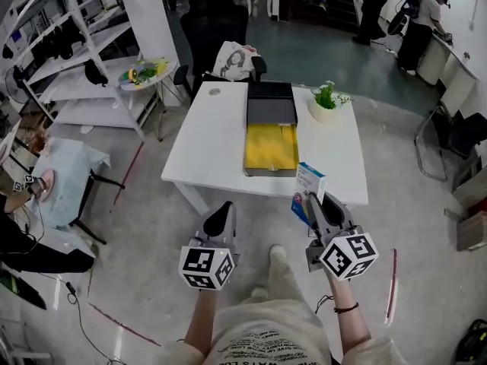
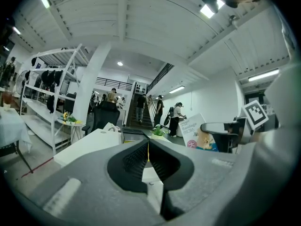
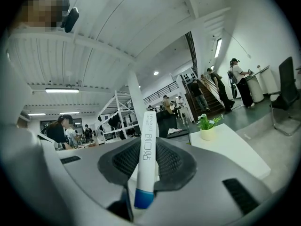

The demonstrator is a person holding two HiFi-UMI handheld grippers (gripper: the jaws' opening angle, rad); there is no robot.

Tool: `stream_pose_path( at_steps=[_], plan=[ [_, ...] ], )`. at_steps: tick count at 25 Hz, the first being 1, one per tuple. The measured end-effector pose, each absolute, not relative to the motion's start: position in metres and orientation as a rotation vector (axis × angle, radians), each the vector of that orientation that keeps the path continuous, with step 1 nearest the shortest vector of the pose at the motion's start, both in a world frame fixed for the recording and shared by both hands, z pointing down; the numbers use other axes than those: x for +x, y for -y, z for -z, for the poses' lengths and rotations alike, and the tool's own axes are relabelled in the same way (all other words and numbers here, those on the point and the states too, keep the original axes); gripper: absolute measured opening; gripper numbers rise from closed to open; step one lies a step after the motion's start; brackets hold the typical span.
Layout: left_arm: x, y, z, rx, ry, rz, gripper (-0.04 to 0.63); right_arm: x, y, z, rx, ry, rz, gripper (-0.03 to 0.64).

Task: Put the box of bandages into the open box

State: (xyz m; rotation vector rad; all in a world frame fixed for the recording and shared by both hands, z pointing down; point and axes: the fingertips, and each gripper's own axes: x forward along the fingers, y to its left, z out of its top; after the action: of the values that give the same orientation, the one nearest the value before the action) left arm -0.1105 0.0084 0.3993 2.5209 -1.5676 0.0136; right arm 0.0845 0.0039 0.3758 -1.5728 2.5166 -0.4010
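Bright, even light pours from the ceiling strips (image 2: 264, 74), with glare flaring off them. The white table (image 1: 205, 139) nearly blows out, and shadows on the floor (image 1: 137, 226) are soft. Both gripper views bulge, with black corners. The box of bandages (image 3: 146, 159) looks sharp close up.

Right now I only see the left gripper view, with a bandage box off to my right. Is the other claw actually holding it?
Observer: Yes. The right claw is shut on the bandage box, gripping it by its two broad faces.
Operator: Where is the open box?
Observer: The open box sits mid-way across the white table, dark lid folded back on the far side, yellow inside bare.
Operator: And the bandage box relative to it?
Observer: In the head view it shows at the table's near edge, just right of the open box's near corner.
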Motion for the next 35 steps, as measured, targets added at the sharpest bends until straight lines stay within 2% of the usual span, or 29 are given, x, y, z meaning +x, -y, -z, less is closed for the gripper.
stream_pose_path(
  at_steps=[16,35],
  plan=[
    [-0.116,0.113,-0.419,2.449,1.587,-0.062,0.023,0.071,0.135,-0.394,-1.474,-2.556,0.562,0.089],
    [-0.107,0.240,-0.477,2.285,1.554,-0.153,0.023,0.034,0.272,-0.467,-1.273,-2.670,1.049,0.089]
  ],
)
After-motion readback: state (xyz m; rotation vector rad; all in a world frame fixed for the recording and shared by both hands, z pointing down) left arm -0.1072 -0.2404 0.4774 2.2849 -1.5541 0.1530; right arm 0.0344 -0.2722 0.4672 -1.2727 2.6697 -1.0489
